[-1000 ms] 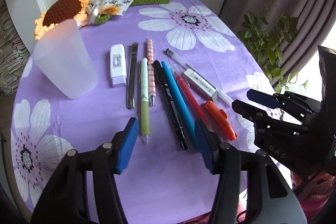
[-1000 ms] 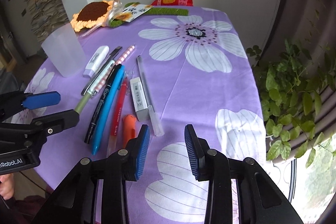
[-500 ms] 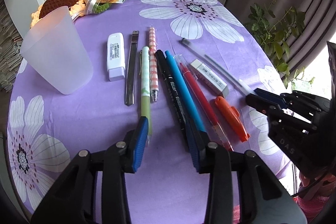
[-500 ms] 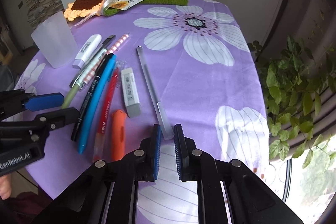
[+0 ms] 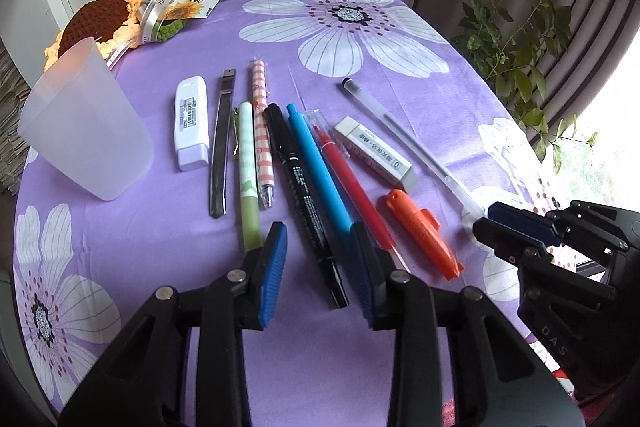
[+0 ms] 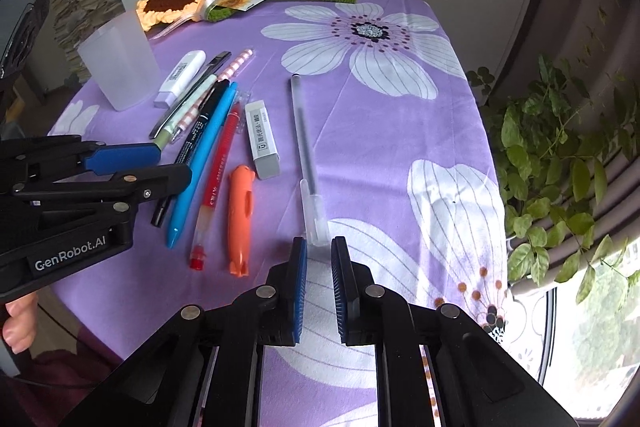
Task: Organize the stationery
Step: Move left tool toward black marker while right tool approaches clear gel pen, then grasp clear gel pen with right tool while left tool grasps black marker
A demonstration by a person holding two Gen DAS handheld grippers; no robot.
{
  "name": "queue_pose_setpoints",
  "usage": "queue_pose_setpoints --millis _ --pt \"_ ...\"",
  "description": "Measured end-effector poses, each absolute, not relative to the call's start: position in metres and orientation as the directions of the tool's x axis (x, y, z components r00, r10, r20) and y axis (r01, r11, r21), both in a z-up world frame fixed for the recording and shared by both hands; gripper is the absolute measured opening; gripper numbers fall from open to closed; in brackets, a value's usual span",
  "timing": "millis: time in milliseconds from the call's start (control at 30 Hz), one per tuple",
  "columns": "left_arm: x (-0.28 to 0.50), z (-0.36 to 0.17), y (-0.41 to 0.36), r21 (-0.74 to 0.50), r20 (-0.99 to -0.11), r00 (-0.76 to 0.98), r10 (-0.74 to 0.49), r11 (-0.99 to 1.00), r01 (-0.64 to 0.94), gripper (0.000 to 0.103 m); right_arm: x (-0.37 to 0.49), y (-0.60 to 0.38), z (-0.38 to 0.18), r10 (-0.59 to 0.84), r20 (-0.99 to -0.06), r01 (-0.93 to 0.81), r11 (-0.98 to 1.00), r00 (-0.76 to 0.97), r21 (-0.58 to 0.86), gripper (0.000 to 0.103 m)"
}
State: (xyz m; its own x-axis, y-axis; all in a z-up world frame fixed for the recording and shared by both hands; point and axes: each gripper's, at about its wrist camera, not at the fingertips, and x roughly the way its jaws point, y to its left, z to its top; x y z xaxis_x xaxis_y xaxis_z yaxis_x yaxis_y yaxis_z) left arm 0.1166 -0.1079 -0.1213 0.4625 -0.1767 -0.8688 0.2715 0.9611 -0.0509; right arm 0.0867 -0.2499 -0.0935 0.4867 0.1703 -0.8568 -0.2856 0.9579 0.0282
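- The right claw [image 6: 319, 247] sits at the near tip of the clear pen [image 6: 305, 151]; its jaws are drawn nearly together around the cap end, though whether the pads actually press on it I cannot tell.
- That pen lies with its long axis running away from the right claw toward the far side of the counter [image 6: 400, 115], apart from the other stationery.
- The left claw [image 5: 318, 247] is closing, jaws pointing down over the near ends of the black marker [image 5: 304, 195] and the blue pen [image 5: 320, 167]; both run between the pads, not yet pinched.
- Just left of it lies the green pen [image 5: 248, 171], just right the red pen [image 5: 352, 183] and the orange cutter [image 5: 424, 233], so neighbours crowd the grasp.
- The eraser [image 5: 376, 151] lies between the red pen and the clear pen.
- The frosted cup [image 5: 84, 131], a likely holder, stands upright at far left, nearer the left claw; the white correction tape [image 5: 192, 123] and a dark clip [image 5: 222, 143] lie between.
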Motion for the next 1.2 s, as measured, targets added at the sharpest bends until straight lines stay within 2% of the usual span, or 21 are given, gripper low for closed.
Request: queue_pose_setpoints --millis 67,300,533,700,933,1133,1200 --pt "0.117 -0.122 -0.105 -0.071 -0.871 0.451 -0.193 0.959 0.273 0.012 0.086 -0.252 -0.093 0.167 -0.857 -0.278 0.96 0.487 0.03 0.014" --pt "0.106 -0.128 -0.083 -0.1 -0.891 0.405 -0.204 0.959 0.265 0.008 0.083 -0.252 -0.09 0.175 -0.854 -0.287 0.957 0.489 0.032 0.013" --pt "0.101 -0.124 -0.076 -0.066 -0.893 0.417 -0.168 0.966 0.248 0.008 0.081 -0.249 -0.086 0.186 -0.845 -0.31 0.95 0.501 0.026 0.014" --pt "0.111 -0.121 -0.088 -0.025 -0.886 0.442 -0.143 0.965 0.261 0.021 0.094 -0.246 -0.071 0.201 -0.822 -0.342 0.94 0.532 0.009 0.014" --pt "0.122 -0.127 -0.092 -0.006 -0.897 0.426 -0.116 0.968 0.251 0.022 0.128 -0.235 -0.072 0.201 -0.837 -0.375 0.927 0.508 -0.004 0.014" --pt "0.129 -0.126 -0.091 -0.023 -0.896 0.423 -0.131 0.967 0.252 0.021 0.161 -0.223 -0.077 0.214 -0.855 -0.399 0.917 0.473 0.009 0.014" --pt "0.132 -0.126 -0.09 -0.038 -0.893 0.424 -0.147 0.966 0.256 0.012 0.173 -0.219 -0.081 0.219 -0.862 -0.405 0.914 0.457 0.017 0.014"
